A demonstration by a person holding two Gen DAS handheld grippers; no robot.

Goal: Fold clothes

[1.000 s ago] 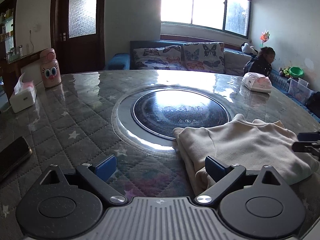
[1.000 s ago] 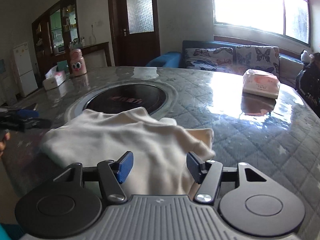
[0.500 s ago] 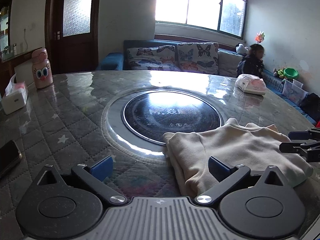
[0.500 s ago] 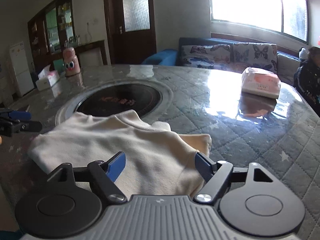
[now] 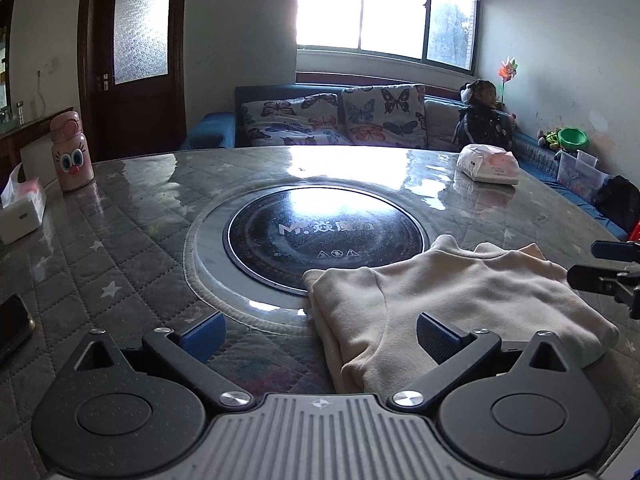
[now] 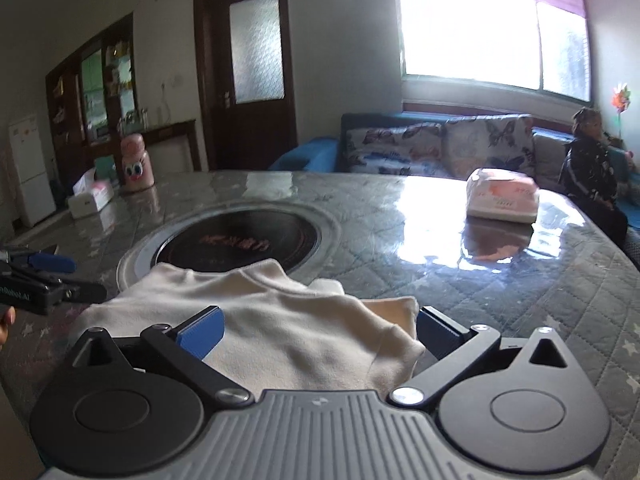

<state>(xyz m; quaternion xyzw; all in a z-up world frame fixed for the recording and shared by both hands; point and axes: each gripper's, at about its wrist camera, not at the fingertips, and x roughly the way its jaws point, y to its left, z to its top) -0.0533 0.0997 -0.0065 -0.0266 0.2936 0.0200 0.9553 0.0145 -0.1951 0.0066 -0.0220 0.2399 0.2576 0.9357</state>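
Observation:
A cream garment lies folded into a compact stack on the quilted grey table, beside the round black hotplate. My left gripper is open and empty, raised just above the garment's left edge. My right gripper is open wide and empty, raised over the garment at its near right side. The right gripper also shows at the right edge of the left wrist view. The left gripper shows at the left edge of the right wrist view.
A pink cartoon bottle and a white tissue box stand at the far left. A dark phone lies at the near left edge. A wet-wipes pack sits at the far right. A child sits on the sofa behind.
Both grippers have drawn back and lifted away from the garment. The right gripper's jaws have opened wider. The garment lies still in its folded stack.

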